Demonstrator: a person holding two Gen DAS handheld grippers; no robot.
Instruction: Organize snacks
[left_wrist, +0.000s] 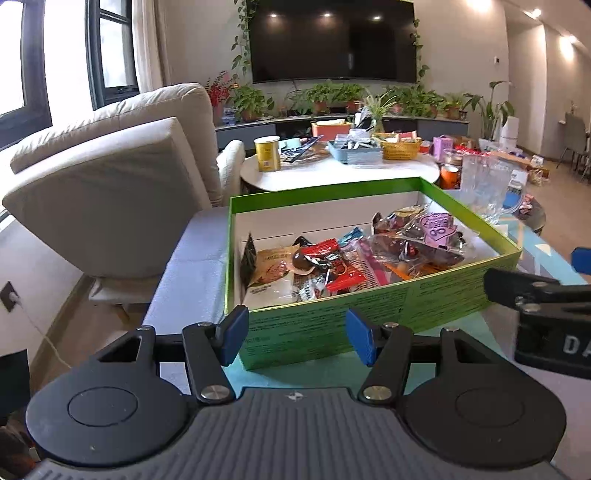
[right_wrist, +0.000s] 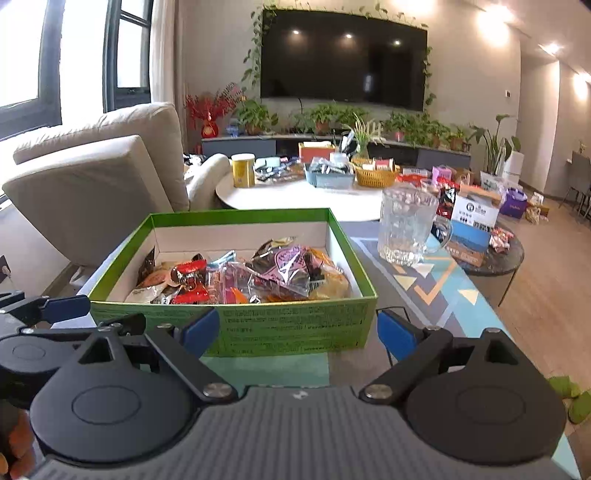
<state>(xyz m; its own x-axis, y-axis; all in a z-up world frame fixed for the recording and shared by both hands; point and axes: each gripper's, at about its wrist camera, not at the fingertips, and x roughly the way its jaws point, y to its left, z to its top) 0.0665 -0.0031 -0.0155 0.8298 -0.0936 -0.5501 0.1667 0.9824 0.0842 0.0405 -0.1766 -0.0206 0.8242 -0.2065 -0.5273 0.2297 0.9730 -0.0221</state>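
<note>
Two tools: left tool (left_wrist: 295, 334) and right tool (right_wrist: 295, 332), both spread, gripping nothing.
Box: green box (right_wrist: 288, 328) on the counter (right_wrist: 436, 284), print unreadable.
Snacks: wrapped snacks (right_wrist: 240, 280) piled inside.
Beyond: glass mug (right_wrist: 406, 225).

Box (right_wrist: 295, 332): matt green printed cardboard, white inside
Snack wrappers (right_wrist: 258, 277): glossy crinkled plastic film
Mug (right_wrist: 406, 225): clear ribbed glass
Tongs' pads (left_wrist: 232, 334): blue, matt, textured
Armchair (left_wrist: 110, 184): smooth beige upholstery
</note>
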